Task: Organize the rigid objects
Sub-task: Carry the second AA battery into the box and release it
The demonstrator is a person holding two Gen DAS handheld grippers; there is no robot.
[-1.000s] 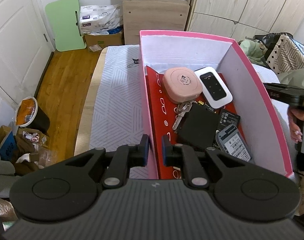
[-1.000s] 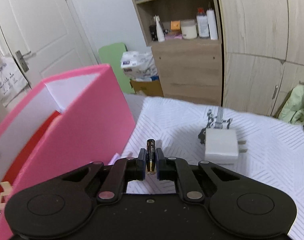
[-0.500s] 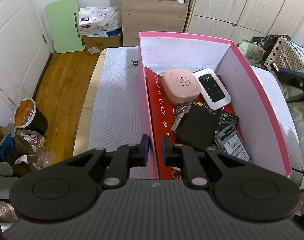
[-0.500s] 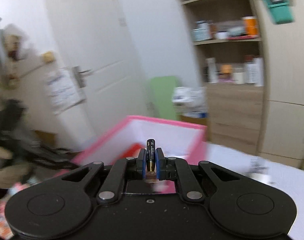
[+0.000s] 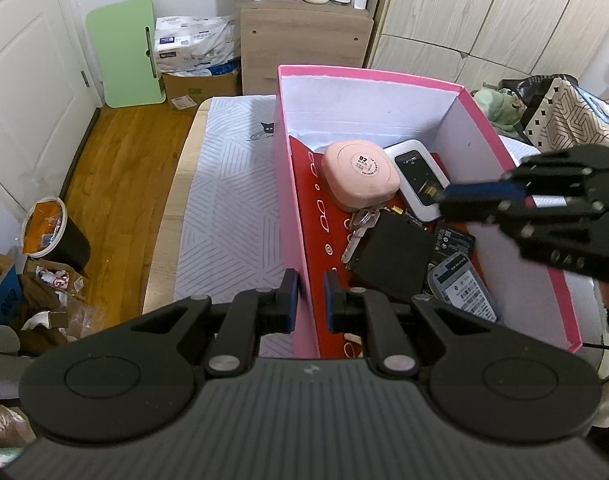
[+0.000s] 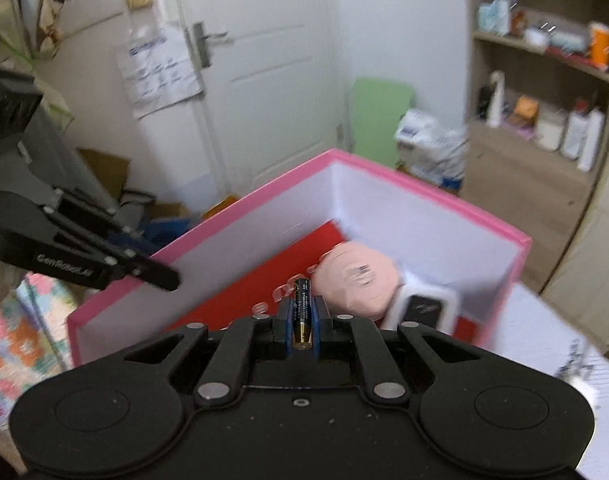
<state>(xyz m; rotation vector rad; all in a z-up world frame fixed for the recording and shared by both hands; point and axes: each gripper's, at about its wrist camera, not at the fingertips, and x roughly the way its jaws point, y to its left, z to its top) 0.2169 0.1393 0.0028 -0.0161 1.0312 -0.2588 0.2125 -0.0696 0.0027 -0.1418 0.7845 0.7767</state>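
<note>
Battery (image 6: 303, 312), a small black-and-gold cylinder, is sitting clamped between the pads of the right gripper (image 6: 303, 322), pointing forward along the fingers with its far tip poking past them. The gripper is hanging over the open pink box (image 5: 384, 76), above its right half as the left wrist view shows it. I judge the battery to be light, stiff and smooth, so it is likely to roll or squirt out of a loose pinch; gripping across the middle of its barrel, as here, looks the safest hold, and it should take a short drop without harm.

The left gripper (image 5: 307, 294) is standing nearly closed on the near-left wall of the box, one pad outside and one inside, apparently steadying it.

Inside the box, a pink case (image 5: 360, 176) is lying at the far end, touching a white router (image 5: 418, 178) to its right. Nearer are keys (image 5: 358, 226), a black wallet (image 5: 396, 256) and two flat battery packs (image 5: 462, 290) against the right wall. The red floor (image 5: 316, 224) along the left wall is lying bare and looks the easiest landing spot. The tall walls are what the gripper must clear, and a battery dropped on the case or router would likely roll off.
</note>
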